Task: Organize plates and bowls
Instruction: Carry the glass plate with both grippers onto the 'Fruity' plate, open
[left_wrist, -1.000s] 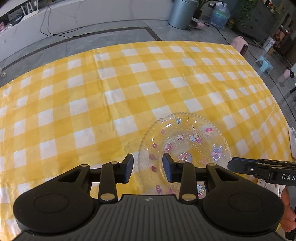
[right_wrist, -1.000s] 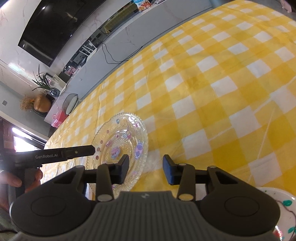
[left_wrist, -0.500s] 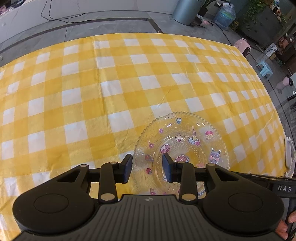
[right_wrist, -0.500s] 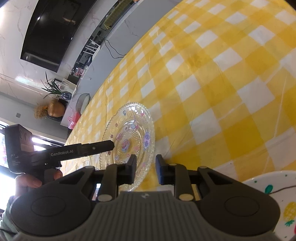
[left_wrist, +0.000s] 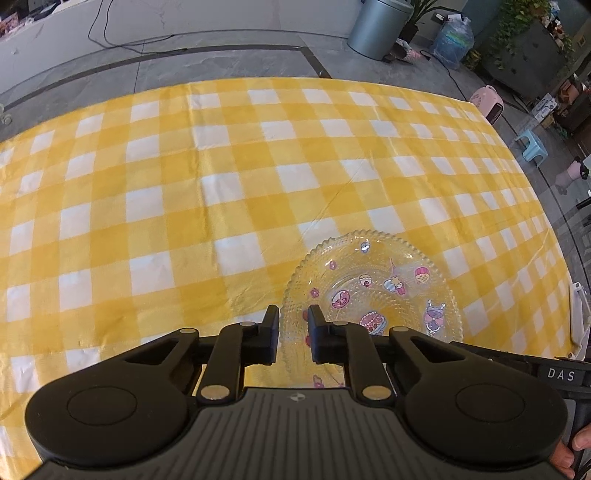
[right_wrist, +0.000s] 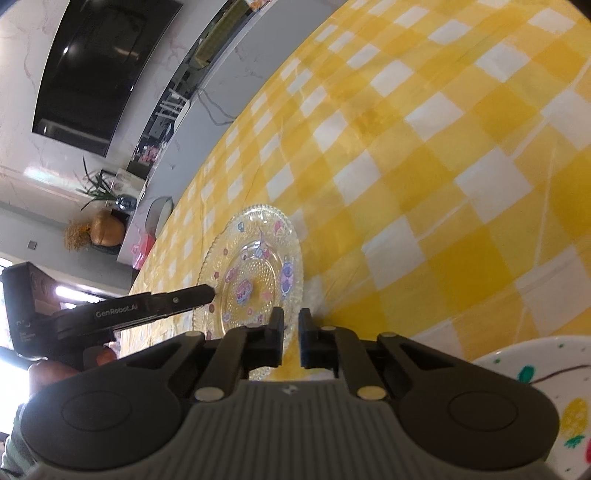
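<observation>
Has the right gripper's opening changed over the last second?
Yes. The right gripper has closed from a wide gap to a narrow slot, now at the near edge of the glass plate on the yellow tablecloth.

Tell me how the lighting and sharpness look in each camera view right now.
Left wrist view: even daylight, sharp, soft sheen on the yellow tablecloth, fisheye bending its edges. Right wrist view: rolled sideways, softer, window glare blown out at lower left, the glass plate clear but the painted plate blurred.
</observation>
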